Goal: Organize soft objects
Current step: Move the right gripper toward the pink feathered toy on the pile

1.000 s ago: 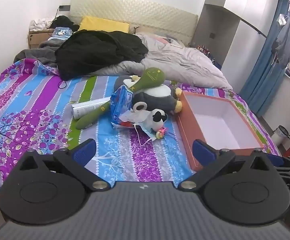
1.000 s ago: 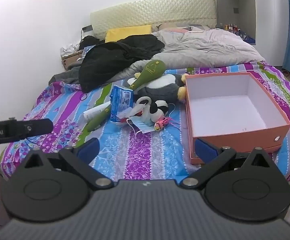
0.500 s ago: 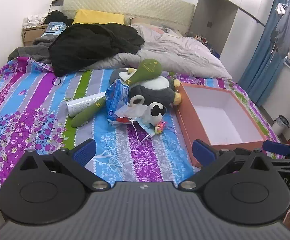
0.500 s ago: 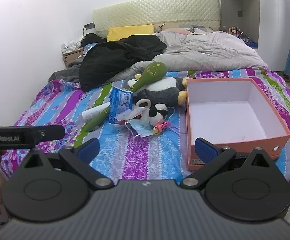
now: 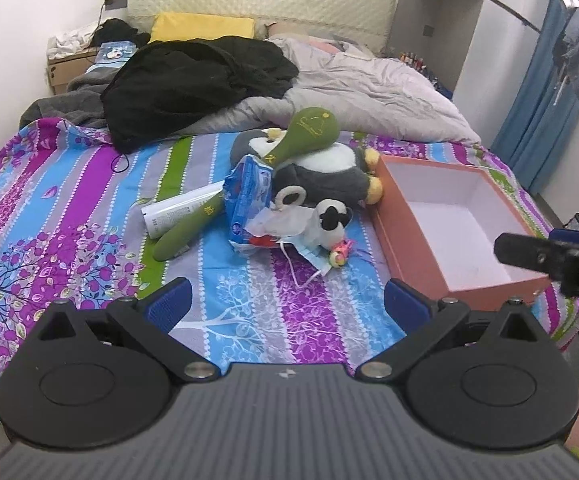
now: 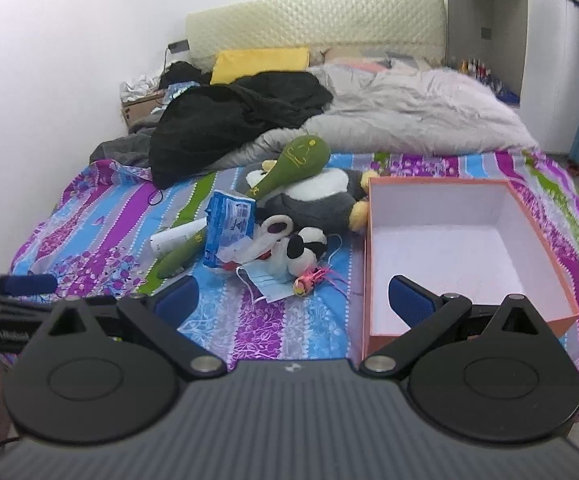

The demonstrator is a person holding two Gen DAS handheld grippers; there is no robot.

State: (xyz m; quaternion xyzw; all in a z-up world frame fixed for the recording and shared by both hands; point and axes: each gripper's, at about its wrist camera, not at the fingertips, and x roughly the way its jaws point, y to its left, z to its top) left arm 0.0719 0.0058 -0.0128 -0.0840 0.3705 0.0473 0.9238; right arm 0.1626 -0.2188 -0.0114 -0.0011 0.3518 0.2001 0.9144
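A pile of soft things lies mid-bed: a grey penguin plush point(image 5: 321, 172) point(image 6: 321, 196), a green plush club point(image 5: 305, 136) point(image 6: 297, 160), a small panda plush point(image 5: 329, 220) point(image 6: 305, 246), a blue tissue pack point(image 5: 247, 196) point(image 6: 227, 228), a face mask point(image 5: 309, 256) point(image 6: 267, 280), a white tube point(image 5: 181, 208) and a small pink toy point(image 5: 339, 250). An open orange box point(image 5: 401, 216) point(image 6: 369, 240), empty, stands right of the pile. My left gripper point(image 5: 287, 306) is open and empty, short of the pile. My right gripper point(image 6: 293, 298) is open and empty, its right finger over the box's near wall.
A black garment point(image 5: 193, 76), a grey duvet point(image 5: 369, 92) and a yellow pillow point(image 5: 201, 26) cover the far half of the bed. A cardboard box point(image 5: 65, 68) stands far left. Blue curtains point(image 5: 537, 100) hang on the right. The right gripper shows in the left wrist view point(image 5: 549, 256).
Both grippers have moved forward toward the pile and the box. The right gripper now shows further into the left wrist view. Both stay open.
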